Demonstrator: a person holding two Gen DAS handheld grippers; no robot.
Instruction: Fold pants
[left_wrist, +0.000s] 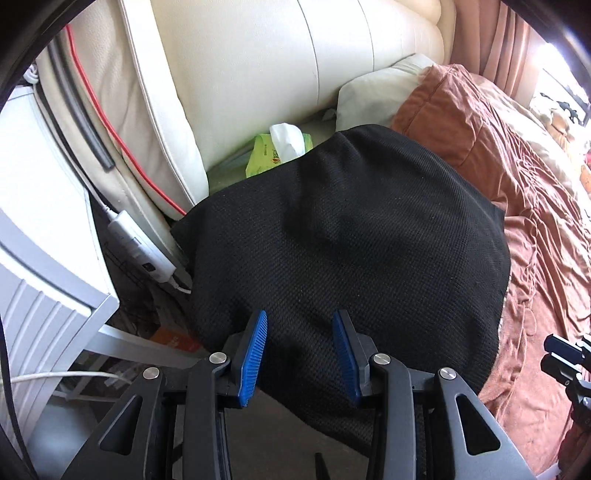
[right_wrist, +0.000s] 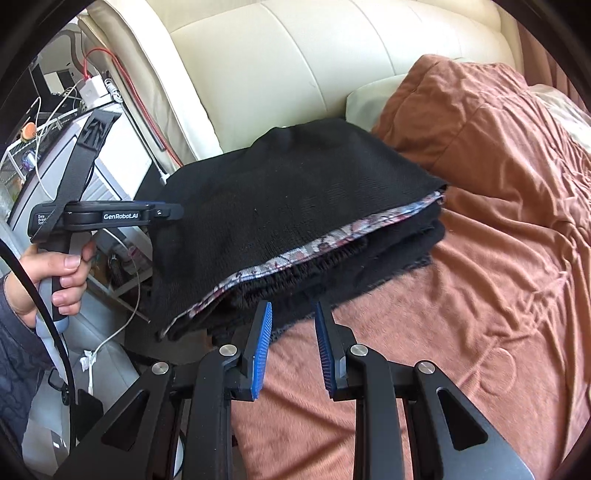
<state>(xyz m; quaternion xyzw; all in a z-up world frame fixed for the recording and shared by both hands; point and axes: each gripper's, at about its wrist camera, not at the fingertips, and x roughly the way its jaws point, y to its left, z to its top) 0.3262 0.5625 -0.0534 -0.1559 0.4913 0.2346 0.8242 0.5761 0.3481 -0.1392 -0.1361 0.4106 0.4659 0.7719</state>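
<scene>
A rust-brown blanket (right_wrist: 498, 229) fills the frame's right. Folded black pants (right_wrist: 295, 229) lie at centre on it, patterned waistband (right_wrist: 314, 240) showing. At bottom centre, the left gripper (left_wrist: 300, 332) and right gripper (right_wrist: 294, 325) stand spread, pinching nothing.

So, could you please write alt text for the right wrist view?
Folded black pants, a patterned inner band along the near edge, lie on a rust-orange bedspread before a cream headboard. The right tongs, blue-padded, hover open and empty near that edge. At left, a hand holds the left tongs' handle.
</scene>
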